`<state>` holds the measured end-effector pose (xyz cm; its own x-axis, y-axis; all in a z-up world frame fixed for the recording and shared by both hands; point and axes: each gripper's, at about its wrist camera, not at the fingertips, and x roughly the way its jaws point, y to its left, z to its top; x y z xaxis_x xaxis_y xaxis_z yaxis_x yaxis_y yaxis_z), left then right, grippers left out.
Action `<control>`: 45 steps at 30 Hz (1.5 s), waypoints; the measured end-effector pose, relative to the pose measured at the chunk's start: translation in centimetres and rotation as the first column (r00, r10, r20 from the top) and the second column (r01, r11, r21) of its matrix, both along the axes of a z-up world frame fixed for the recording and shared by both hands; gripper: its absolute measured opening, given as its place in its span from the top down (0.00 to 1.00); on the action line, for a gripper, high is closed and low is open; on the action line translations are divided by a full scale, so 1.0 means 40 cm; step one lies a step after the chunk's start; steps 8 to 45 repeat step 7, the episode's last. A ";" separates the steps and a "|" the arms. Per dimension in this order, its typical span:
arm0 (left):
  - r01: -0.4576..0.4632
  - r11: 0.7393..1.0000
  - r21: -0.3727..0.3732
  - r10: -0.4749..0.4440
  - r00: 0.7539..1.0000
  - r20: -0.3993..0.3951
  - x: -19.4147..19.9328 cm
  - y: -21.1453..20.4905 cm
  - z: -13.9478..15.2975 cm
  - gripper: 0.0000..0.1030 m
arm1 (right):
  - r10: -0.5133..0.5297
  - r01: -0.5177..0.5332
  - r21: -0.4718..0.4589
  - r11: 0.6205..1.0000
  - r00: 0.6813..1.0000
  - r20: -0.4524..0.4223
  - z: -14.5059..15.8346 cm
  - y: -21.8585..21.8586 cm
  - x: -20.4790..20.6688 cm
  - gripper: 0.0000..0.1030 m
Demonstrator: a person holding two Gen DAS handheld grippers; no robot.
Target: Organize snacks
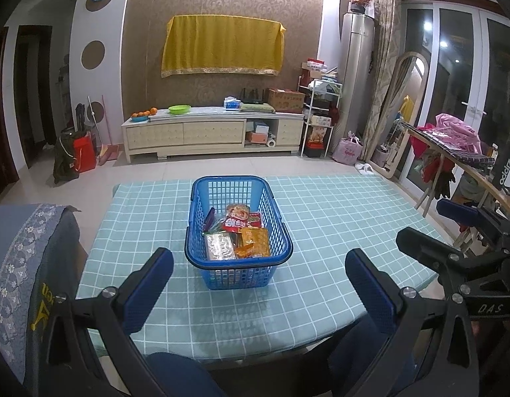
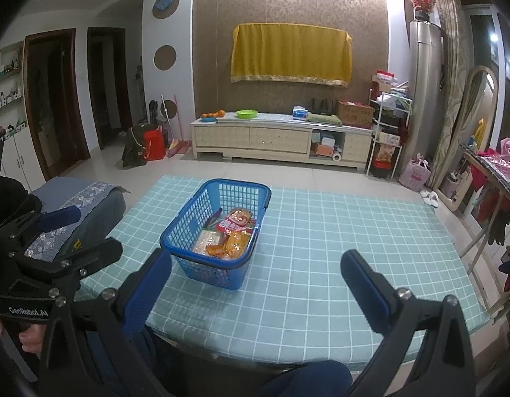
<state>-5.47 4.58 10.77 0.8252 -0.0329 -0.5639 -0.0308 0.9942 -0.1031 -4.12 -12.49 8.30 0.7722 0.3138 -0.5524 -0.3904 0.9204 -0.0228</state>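
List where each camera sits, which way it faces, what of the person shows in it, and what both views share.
Left wrist: on the left gripper, open, low at the table's near edge, facing the basket straight ahead; the right gripper shows at right, the person's legs below.
Right wrist: on the right gripper, open, facing the same way with the basket left of centre; the left gripper and a hand show at left.
Shared: basket of snacks, table, cabinet.

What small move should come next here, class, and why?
Probably none toward a snack: both the left gripper and right gripper are open and empty, the snack packets all lie inside the blue basket, and the tablecloth around it is bare.
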 end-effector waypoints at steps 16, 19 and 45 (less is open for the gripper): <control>0.003 1.000 -0.002 -0.003 1.000 0.006 -0.004 0.002 0.003 0.00 | 0.002 -0.002 -0.003 1.000 1.000 0.006 0.001 -0.003 -0.003 0.00; 0.003 1.000 -0.002 -0.003 1.000 0.006 -0.004 0.002 0.003 0.00 | 0.002 -0.002 -0.003 1.000 1.000 0.006 0.001 -0.003 -0.003 0.00; 0.003 1.000 -0.002 -0.003 1.000 0.006 -0.004 0.002 0.003 0.00 | 0.002 -0.002 -0.003 1.000 1.000 0.006 0.001 -0.003 -0.003 0.00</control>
